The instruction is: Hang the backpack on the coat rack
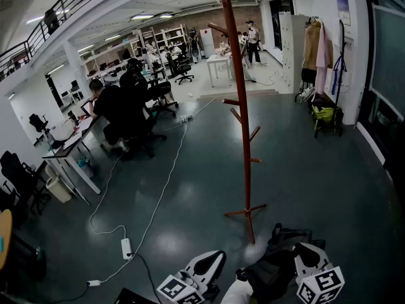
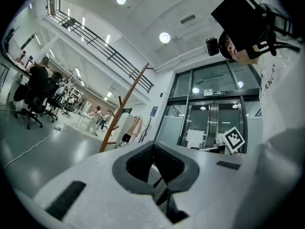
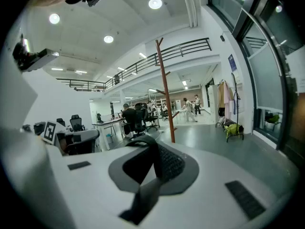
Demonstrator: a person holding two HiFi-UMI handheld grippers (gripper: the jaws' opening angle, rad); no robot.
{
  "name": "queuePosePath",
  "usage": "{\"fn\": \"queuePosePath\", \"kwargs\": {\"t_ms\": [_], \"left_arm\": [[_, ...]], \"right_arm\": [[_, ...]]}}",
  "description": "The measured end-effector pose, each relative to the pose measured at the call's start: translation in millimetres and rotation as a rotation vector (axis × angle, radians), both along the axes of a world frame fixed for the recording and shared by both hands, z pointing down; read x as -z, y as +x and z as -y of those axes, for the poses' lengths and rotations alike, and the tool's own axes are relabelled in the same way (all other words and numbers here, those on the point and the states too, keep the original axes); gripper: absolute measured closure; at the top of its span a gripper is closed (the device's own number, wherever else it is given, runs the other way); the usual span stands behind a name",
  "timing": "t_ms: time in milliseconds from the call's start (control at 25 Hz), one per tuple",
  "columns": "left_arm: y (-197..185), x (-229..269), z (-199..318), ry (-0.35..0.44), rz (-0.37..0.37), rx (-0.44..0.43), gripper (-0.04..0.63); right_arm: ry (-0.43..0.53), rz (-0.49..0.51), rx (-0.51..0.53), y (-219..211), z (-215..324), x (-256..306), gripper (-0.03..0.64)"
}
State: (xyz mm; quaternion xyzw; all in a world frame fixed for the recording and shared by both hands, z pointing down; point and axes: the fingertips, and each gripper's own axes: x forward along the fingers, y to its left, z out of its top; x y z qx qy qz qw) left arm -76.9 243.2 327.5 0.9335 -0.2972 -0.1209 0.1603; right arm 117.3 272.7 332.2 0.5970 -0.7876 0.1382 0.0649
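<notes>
- Grippers sit low at the bottom edge of the head view, side by side and pointing forward. The left gripper [image 1: 205,265] is just beside a white sleeve [image 1: 237,293], and the right gripper [image 1: 308,255] is further right.
- In the left gripper view, the jaws are pressed together on a dark strap [image 2: 161,193] that runs back toward the camera.
- In the right gripper view, the jaws are closed on a black strap [image 3: 145,185] that loops up over them.
- The black backpack [image 1: 278,261] is bunched between the two grippers, just in front of the coat rack's foot. I cannot tell whether it touches the floor.
- The coat rack [image 1: 243,106], a reddish-brown pole with short pegs, stands upright on the grey floor [image 1: 304,176].
- A white cable [image 1: 161,195] snakes across the floor to a power strip [image 1: 126,248] on the left.
- Further back, seated people [image 1: 117,106] are at a desk [image 1: 76,141], and coats [image 1: 316,46] hang by the right wall.
</notes>
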Motion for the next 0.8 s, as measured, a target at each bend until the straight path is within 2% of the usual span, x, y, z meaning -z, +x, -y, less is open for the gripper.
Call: {"fn": "queuePosePath", "kwargs": {"t_ms": [240, 440, 600, 800], "left_arm": [[32, -9, 39, -0.014, -0.022, -0.047, 0.586], [61, -17, 92, -0.022, -0.046, -0.063, 0.586], [86, -5, 142, 0.013, -0.082, -0.080, 0.586], [92, -13, 188, 0.002, -0.077, -0.070, 0.586]], "right_arm": [[-0.048, -0.011, -0.028, 28, 27, -15, 0.586], [-0.099, -0.013, -0.016, 39, 58, -33, 0.586], [-0.108, -0.026, 0.007, 48, 93, -35, 0.586], [-0.102, -0.043, 0.023, 59, 141, -34, 0.586]]}}
